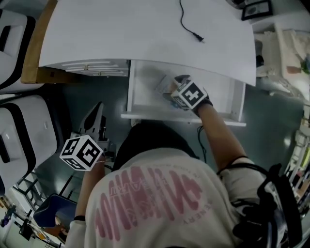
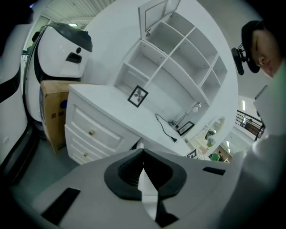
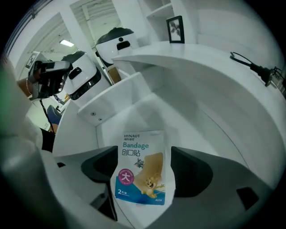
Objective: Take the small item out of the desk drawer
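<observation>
The white desk's drawer [image 1: 145, 104] stands pulled out. A small bandage packet [image 3: 140, 167], white and blue with a cartoon print, lies flat on the drawer floor. My right gripper [image 3: 145, 169] reaches down into the drawer [image 3: 111, 112], its jaws wide on either side of the packet and apart from it. In the head view its marker cube [image 1: 191, 94] covers most of the packet [image 1: 163, 86]. My left gripper [image 1: 99, 109] hangs low at the left, outside the drawer, shut with nothing in it [image 2: 143, 154].
A black power cable [image 1: 190, 24] and a picture frame [image 1: 256, 8] lie on the desk top [image 1: 121, 29]. Closed drawers [image 1: 97, 68] sit left of the open one, a cardboard box [image 2: 53, 116] beside them. White and black seats [image 1: 19, 131] stand at the left.
</observation>
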Demonstrator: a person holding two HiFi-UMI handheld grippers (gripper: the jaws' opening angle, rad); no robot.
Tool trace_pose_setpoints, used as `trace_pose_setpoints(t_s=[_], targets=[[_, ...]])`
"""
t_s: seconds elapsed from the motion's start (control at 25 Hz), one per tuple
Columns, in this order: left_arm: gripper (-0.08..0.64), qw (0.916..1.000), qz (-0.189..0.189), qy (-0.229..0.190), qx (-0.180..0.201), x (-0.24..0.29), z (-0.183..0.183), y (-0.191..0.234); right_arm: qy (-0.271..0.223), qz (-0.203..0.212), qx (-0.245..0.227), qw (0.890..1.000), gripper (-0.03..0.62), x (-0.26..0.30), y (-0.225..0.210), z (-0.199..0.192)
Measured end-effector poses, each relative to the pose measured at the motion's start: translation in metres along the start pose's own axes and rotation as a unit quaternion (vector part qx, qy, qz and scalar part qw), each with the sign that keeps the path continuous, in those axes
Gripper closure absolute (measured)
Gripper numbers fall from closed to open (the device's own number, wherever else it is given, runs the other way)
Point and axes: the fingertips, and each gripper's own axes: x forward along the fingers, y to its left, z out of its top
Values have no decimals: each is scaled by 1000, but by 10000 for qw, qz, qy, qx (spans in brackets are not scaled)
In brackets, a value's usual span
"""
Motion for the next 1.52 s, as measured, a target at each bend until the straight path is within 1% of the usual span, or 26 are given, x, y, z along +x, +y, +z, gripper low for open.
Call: trace_pose_setpoints(t_s=[0.16,0.44,0.56,0.68,0.76,0.84,0.92,1.04,1.08,1.24,1.4,1.52], targets=[[531,9997,207,-107,-102,-9,-5,2,191,-119,-244,9994,224,8,-3,-3],[531,9979,527,-283,-256,-26,-9,6,274,-13,-267,9993,195,11,-5,-5],[531,9971,590,-372,-300,-29,-6,7,332,-70,-384,9987,190,12,-4,-2],[531,9967,618,-412,-332,-30,-3,7,509,-173,-589,9968,190,11,-3,0],[531,9964,630,-427,-373,-31,-2,7,691,-56,-600,9958,190,12,-3,-4],[531,9965,616,-424,-379,-31,-2,6,835,198,-498,9951,190,15,0,-8],[531,9980,480,-330,-241,-28,-4,3,899,380,-432,9943,190,18,5,-12],[531,9996,168,-141,154,-15,-4,-8,911,342,-433,9943,190,21,7,-13],[531,9996,105,-141,209,-13,-2,-10,905,308,-484,9942,190,22,8,-13],[531,9997,44,-229,100,-9,3,-12,917,243,-799,9923,190,23,16,-10],[531,9997,114,-222,42,-15,-1,-7,964,204,-865,9914,192,23,20,-9],[531,9996,158,-252,-23,-17,-2,-3,1054,187,-1035,9888,202,24,26,-8]])
